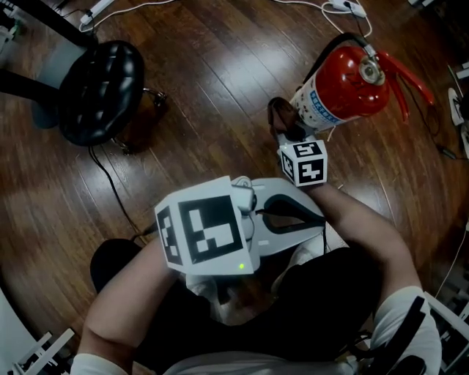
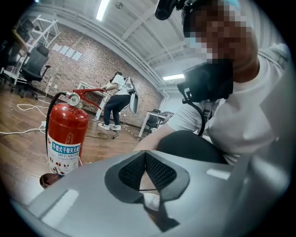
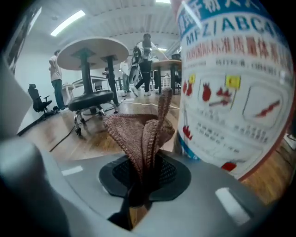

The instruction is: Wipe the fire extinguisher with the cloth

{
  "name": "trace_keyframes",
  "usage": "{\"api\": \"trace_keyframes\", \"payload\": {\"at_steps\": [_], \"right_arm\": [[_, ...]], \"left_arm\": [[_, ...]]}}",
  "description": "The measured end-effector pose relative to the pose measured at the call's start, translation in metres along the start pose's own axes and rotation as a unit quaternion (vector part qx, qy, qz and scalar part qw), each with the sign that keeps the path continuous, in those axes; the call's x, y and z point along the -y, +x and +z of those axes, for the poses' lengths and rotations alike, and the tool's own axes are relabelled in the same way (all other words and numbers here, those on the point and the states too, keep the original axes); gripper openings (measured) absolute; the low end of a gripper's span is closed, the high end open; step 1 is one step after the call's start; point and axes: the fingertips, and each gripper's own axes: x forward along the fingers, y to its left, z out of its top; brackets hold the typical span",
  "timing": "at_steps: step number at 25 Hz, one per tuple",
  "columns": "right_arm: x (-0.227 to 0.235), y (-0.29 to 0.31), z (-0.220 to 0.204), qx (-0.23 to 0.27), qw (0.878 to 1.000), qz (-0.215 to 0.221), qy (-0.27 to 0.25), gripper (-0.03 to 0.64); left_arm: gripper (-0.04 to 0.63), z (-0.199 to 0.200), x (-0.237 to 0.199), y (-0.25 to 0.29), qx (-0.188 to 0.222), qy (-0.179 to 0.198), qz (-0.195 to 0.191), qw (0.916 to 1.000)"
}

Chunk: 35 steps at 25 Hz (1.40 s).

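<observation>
A red fire extinguisher [image 1: 344,80] stands on the wooden floor at upper right, with a white label on its body. My right gripper [image 1: 292,135] is shut on a brown knitted cloth [image 1: 281,116], which lies beside the label's lower part. In the right gripper view the cloth [image 3: 143,134] sticks up folded from the jaws, and the label [image 3: 231,92] fills the right side, very close. My left gripper [image 1: 316,217] hovers over the person's lap, shut and holding nothing. From it the extinguisher [image 2: 64,134] shows upright at the left.
A black stool [image 1: 99,88] stands at upper left, with a cable trailing from it across the floor. A white power strip [image 1: 344,7] and cords lie behind the extinguisher. Other people [image 2: 113,104] stand by desks far off.
</observation>
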Motion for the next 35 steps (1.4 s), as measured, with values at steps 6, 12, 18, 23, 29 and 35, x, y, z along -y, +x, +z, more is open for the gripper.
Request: {"api": "trace_keyframes", "payload": {"at_steps": [6, 12, 18, 23, 29, 35], "right_arm": [[0.003, 0.019, -0.041, -0.048, 0.998, -0.001, -0.027, 0.057], [0.002, 0.028, -0.07, -0.088, 0.995, 0.014, -0.034, 0.057], [0.001, 0.025, -0.073, -0.094, 0.994, 0.033, -0.039, 0.057], [0.002, -0.014, -0.061, -0.079, 0.995, 0.049, -0.029, 0.057], [-0.011, -0.116, -0.054, -0.122, 0.985, 0.12, -0.032, 0.057], [0.005, -0.236, -0.008, -0.122, 0.987, 0.105, -0.016, 0.057]], "left_arm": [[0.0, -0.004, -0.001, 0.001, -0.007, -0.006, 0.0, 1.0], [0.0, -0.005, -0.007, 0.004, -0.004, -0.012, 0.004, 0.9999], [0.002, -0.006, -0.022, 0.007, -0.014, -0.018, 0.017, 0.9996], [0.0, 0.019, -0.041, 0.007, 0.02, -0.035, 0.049, 0.998], [0.0, 0.052, -0.047, 0.021, 0.085, -0.095, 0.072, 0.9892], [0.002, 0.081, -0.022, 0.009, 0.098, -0.104, 0.106, 0.9841]]}}
